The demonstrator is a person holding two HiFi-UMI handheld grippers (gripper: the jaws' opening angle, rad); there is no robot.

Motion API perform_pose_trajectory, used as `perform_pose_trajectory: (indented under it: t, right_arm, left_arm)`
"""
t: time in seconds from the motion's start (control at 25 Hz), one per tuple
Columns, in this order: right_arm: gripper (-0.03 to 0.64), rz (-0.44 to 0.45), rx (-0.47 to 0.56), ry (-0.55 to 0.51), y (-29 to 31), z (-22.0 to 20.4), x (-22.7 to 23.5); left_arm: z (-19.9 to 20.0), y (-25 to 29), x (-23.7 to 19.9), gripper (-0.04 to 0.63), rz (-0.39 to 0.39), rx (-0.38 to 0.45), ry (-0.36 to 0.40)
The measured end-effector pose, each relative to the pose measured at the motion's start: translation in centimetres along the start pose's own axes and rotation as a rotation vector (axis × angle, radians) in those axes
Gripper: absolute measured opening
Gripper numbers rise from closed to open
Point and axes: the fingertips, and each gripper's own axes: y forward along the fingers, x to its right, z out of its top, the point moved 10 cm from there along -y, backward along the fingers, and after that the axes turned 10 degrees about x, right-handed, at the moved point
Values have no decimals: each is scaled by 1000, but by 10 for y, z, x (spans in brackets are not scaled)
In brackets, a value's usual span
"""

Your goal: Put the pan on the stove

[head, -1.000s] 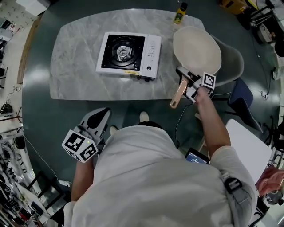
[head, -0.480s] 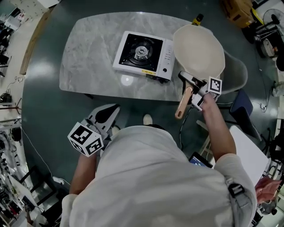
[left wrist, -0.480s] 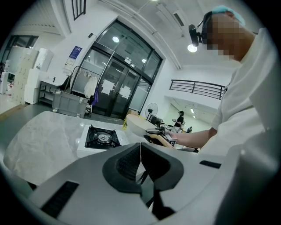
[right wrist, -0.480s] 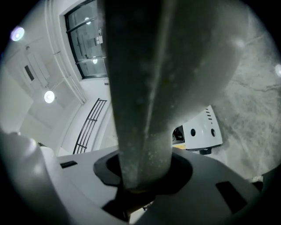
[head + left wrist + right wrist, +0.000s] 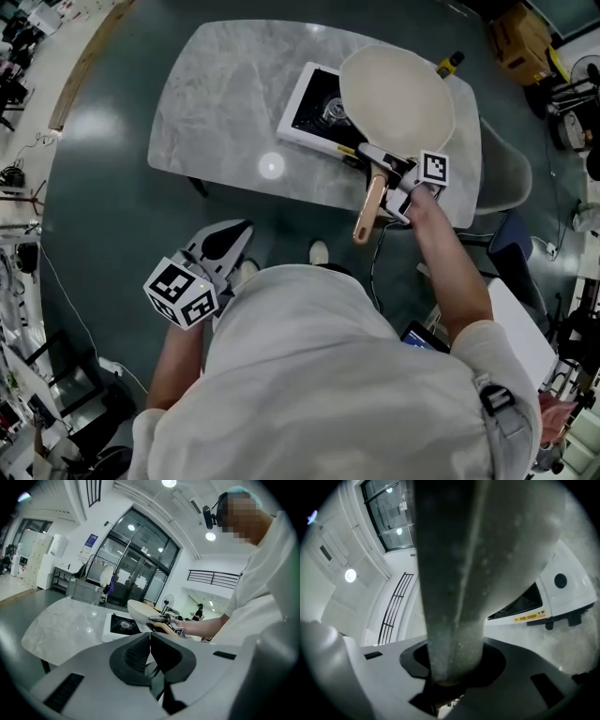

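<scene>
A cream pan (image 5: 396, 98) with a wooden handle (image 5: 368, 211) hangs over the right part of the white portable stove (image 5: 309, 105) on the marble table (image 5: 225, 103), hiding most of the burner. My right gripper (image 5: 382, 167) is shut on the handle's neck; in the right gripper view the pan's underside (image 5: 454, 573) fills the middle, the jaws clamp it, and the stove (image 5: 562, 597) lies below. My left gripper (image 5: 217, 251) hangs low by my body, off the table, shut with nothing in it. The left gripper view shows the pan (image 5: 140, 607) and stove (image 5: 122, 625) ahead.
A yellow bottle (image 5: 448, 64) stands at the table's far right edge. A grey chair (image 5: 506, 169) and a blue seat (image 5: 514, 234) are right of the table. A white board (image 5: 514, 314) lies at the right. Cluttered equipment lines the left edge.
The right gripper has carried the pan leftward from the table's right end to above the stove. The left gripper has stayed low at my side.
</scene>
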Motion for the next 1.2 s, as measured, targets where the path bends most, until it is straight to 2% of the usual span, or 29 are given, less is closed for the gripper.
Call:
perform_pose_trajectory:
  t: [0.24,0.52,0.76,1.2]
  right_arm:
    - [137,-12,-32,17,55,-13,11]
    - [137,-38,-48,12,89,-15,24]
    - [138,-58,-49,4,102,-11,32]
    - [147,-37,-30,23,107,-13,36]
  left_arm:
    - [-3,-32,-11,18,57,13,-21]
    - [-8,-57,-19,19,107,23,-32]
    - [-9,-65,-22,18,126,31,-36]
    - [-13,-66,-27,18,127,26,-57]
